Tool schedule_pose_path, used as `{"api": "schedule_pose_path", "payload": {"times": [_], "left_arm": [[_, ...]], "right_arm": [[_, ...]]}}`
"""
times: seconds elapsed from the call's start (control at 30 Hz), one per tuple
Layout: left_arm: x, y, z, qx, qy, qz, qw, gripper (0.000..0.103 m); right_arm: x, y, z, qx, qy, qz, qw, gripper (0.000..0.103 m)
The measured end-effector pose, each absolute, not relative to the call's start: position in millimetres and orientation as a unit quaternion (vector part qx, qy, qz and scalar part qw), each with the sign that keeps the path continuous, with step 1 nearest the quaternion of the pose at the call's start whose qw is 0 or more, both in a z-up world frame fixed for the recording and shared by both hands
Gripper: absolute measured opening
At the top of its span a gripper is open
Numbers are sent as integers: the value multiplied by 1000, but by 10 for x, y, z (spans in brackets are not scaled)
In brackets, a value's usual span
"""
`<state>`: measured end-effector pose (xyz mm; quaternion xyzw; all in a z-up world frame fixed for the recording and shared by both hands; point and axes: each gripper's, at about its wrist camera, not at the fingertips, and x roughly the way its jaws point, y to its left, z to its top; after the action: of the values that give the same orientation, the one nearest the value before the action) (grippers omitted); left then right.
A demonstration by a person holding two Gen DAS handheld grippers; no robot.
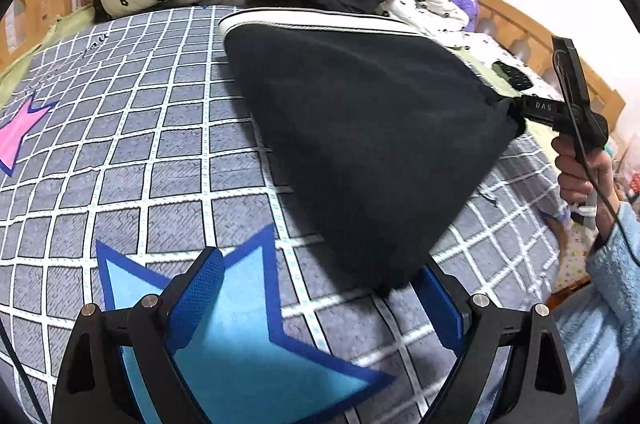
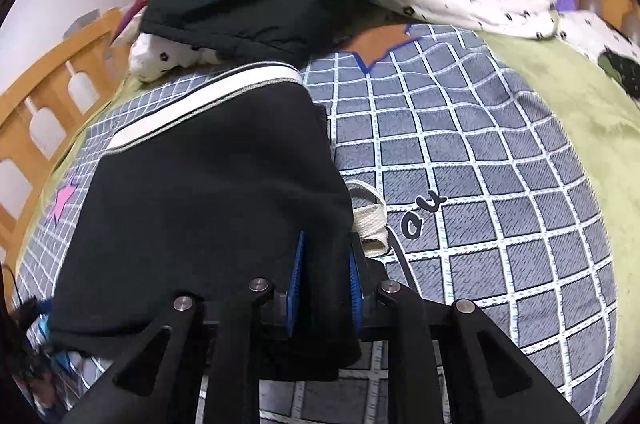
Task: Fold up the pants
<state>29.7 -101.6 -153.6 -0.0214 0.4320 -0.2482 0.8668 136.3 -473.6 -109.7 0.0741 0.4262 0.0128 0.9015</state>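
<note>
Lower corner of pants [image 1: 394, 286] motion-blurred, hiding tip of right-hand pad [image 1: 434, 308] of left gripper [image 1: 320, 298]. Right gripper [image 2: 326, 266] pads mostly buried in cloth. Person's sleeve [image 1: 612, 276] cropped at right edge.

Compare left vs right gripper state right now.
The left gripper has its jaws spread wide and holds nothing; the right gripper has its jaws shut on the black pants with the white side stripe. The left hovers by the pants' low corner; the right lifts their edge off the grey checked bedspread. Both have blue ribbed pads.
</note>
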Motion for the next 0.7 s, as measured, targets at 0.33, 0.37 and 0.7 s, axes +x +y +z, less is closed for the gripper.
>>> {"api": "schedule_pose_path", "payload": {"times": [0.33,0.37,0.7], "left_arm": [[533,-1106,-1102,-43,389,-225,892,92],[574,-1159,-1099,-36,389,-216,895,92],[652,-1276,-1610,-52,462,-193,864,82]], "right_arm": [[1200,-4504,-807,52,362,52,929,25],[1234,-4443,-880,35,372,55,926,25],[1121,-4390,-1103,16,441,45,896,25]]}}
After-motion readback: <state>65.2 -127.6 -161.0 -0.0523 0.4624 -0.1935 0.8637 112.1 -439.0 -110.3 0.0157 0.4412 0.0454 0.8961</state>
